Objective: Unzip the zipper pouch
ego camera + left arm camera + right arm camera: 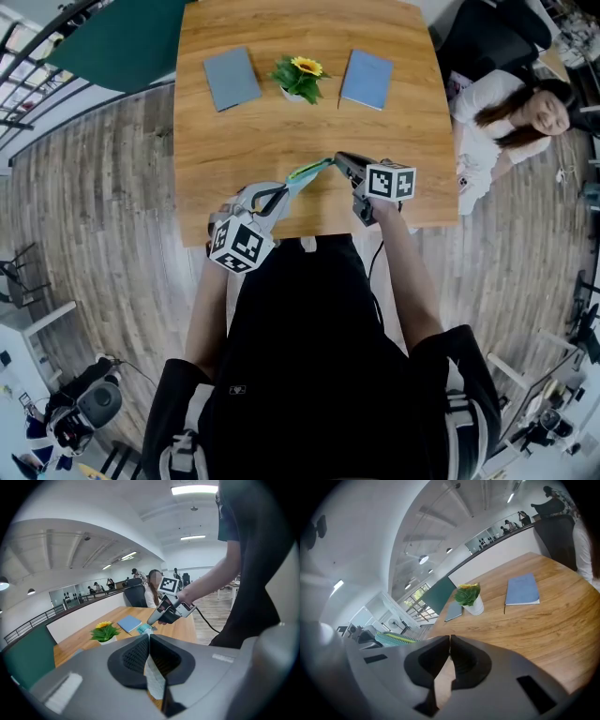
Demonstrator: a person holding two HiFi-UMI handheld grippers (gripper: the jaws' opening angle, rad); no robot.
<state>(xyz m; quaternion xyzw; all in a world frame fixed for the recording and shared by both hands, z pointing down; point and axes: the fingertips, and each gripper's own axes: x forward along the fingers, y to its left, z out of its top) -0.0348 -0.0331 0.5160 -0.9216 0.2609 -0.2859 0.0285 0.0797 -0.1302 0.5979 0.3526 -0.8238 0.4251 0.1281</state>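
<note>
Now | white pot (476, 607): one sunflower plant (298, 77) | two blue notebooks (231, 78) (367, 79) | one zipper pouch (305, 174), clamped by left gripper (274, 198) | right gripper (340, 160) jaws together

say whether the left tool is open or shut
Shut on the pouch: in the left gripper view the left tool has its jaws pinched on that pale fabric, with no gap.

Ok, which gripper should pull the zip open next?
Right, probably. The right gripper is shut at the zipper end of the pouch, while the left gripper clamps its fabric as anchor.
</note>
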